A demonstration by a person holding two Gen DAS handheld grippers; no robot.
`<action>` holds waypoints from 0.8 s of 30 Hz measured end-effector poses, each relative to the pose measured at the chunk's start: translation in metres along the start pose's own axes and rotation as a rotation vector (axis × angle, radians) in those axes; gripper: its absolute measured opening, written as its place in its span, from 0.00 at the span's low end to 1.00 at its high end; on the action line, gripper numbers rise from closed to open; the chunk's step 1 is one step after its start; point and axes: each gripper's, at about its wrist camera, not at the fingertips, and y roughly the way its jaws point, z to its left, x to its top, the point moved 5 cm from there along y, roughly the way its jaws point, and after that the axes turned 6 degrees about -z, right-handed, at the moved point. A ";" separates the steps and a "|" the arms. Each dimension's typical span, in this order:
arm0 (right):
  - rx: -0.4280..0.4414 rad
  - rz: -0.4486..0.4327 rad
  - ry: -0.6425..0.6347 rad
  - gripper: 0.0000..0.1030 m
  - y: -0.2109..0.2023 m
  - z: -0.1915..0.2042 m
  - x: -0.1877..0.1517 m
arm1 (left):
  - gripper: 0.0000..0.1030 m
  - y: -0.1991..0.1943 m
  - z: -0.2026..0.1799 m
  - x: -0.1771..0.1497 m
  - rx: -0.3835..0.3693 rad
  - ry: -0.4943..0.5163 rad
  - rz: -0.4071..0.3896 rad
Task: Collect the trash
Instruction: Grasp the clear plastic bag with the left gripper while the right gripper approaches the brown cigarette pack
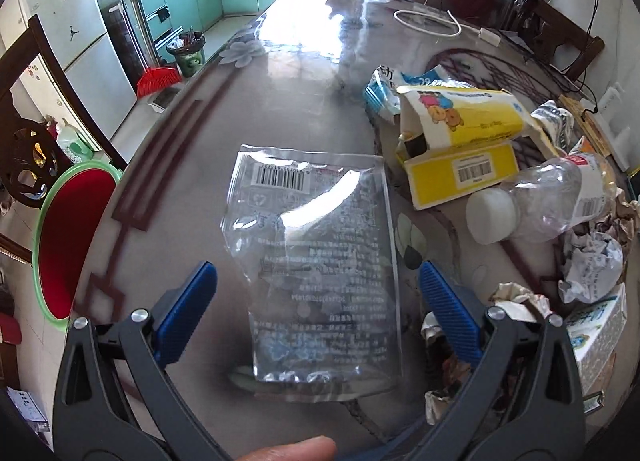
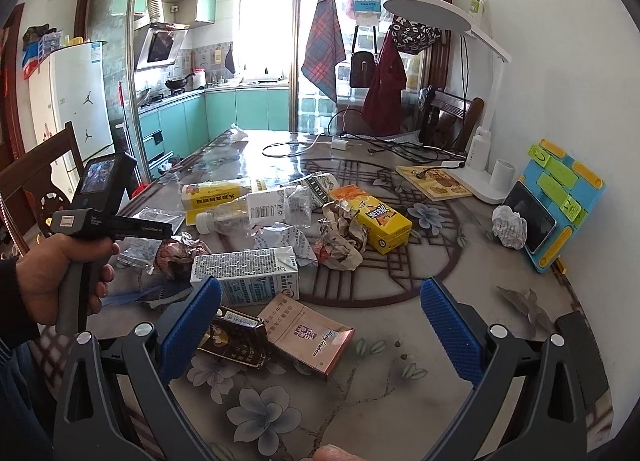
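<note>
left gripper point(image 1: 318, 301) was spread wide w/ nothing held, hovering over a clear plastic wrapper point(image 1: 316, 261) lying flat on the table point(image 1: 280, 109), between the blue pads but not clamped. a red bin w/ green rim point(image 1: 68, 241) sat just off the table edge on the left. right gripper point(image 2: 320, 315) was also wide open & empty, above a brown packet point(image 2: 236, 341) & a pink cigarette box point(image 2: 306, 335). more trash lay beyond: a milk carton point(image 2: 244, 273), a crushed plastic bottle point(image 2: 256, 209), a yellow box point(image 2: 380, 223), crumpled paper point(image 2: 340, 237).
</note>
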 end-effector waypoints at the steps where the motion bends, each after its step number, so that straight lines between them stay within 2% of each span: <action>1: -0.004 0.006 0.007 0.94 0.001 -0.002 -0.001 | 0.97 0.003 0.001 0.000 -0.001 -0.007 0.007; 7: -0.003 0.047 0.042 0.94 0.012 -0.008 -0.004 | 0.94 0.009 0.002 0.007 -0.015 -0.033 0.007; 10: 0.001 0.058 0.034 0.94 0.016 -0.004 -0.006 | 0.89 0.009 0.003 0.010 -0.017 -0.037 -0.001; 12: 0.005 0.062 0.020 0.94 0.018 0.000 -0.007 | 0.80 0.007 0.002 0.012 -0.026 -0.029 -0.006; 15: 0.009 0.069 0.000 0.94 0.020 0.005 -0.009 | 0.76 0.009 -0.003 0.016 -0.037 -0.016 -0.006; 17: 0.008 0.070 -0.011 0.94 0.022 0.007 -0.010 | 0.78 0.006 -0.008 0.021 -0.016 0.013 -0.031; 18: 0.007 0.070 -0.015 0.94 0.022 0.008 -0.011 | 0.88 0.003 -0.011 0.023 -0.005 0.035 -0.054; 19: 0.004 0.071 -0.018 0.94 0.022 0.008 -0.011 | 0.92 0.000 -0.013 0.026 -0.013 0.037 -0.072; 22: 0.002 0.076 -0.017 0.94 0.024 0.006 -0.012 | 0.95 -0.002 -0.009 0.035 -0.045 -0.030 -0.070; 24: 0.000 0.080 -0.019 0.94 0.026 0.006 -0.013 | 0.95 0.000 -0.002 0.038 -0.028 -0.049 -0.064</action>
